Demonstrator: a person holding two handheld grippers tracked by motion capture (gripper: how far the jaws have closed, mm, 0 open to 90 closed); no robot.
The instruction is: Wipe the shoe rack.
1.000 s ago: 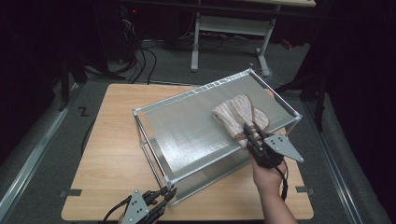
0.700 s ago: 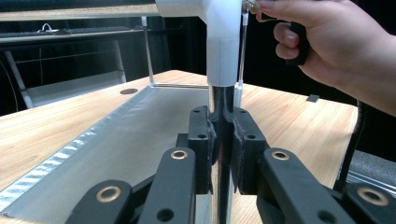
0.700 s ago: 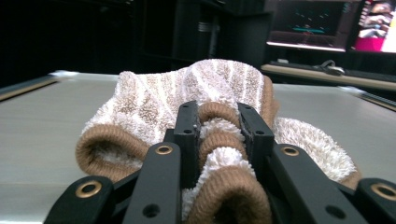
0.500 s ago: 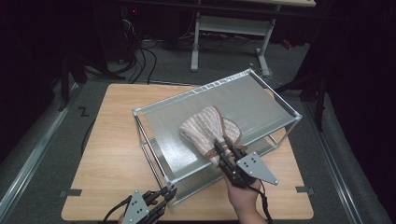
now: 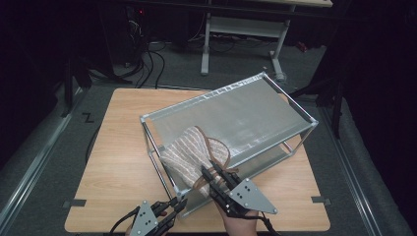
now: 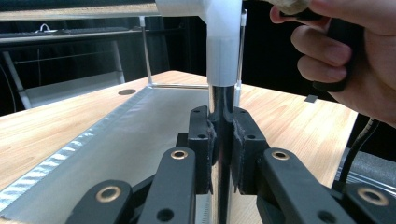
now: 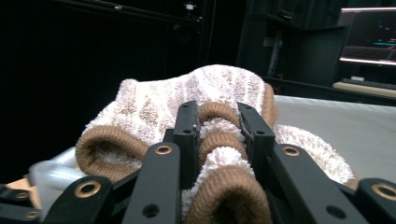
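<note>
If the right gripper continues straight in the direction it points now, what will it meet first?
The right gripper is already shut on the striped towel; beyond that lies the bare shelf top, probably up to its far rail.

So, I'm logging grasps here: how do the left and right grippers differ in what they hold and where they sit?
The left gripper is shut on the rack's upright metal post, a rigid thing; the right gripper is shut on the soft striped towel. The left gripper sits low at the rack's near corner; the right gripper reaches over the rack's top shelf. Both are shut and hand-held.
</note>
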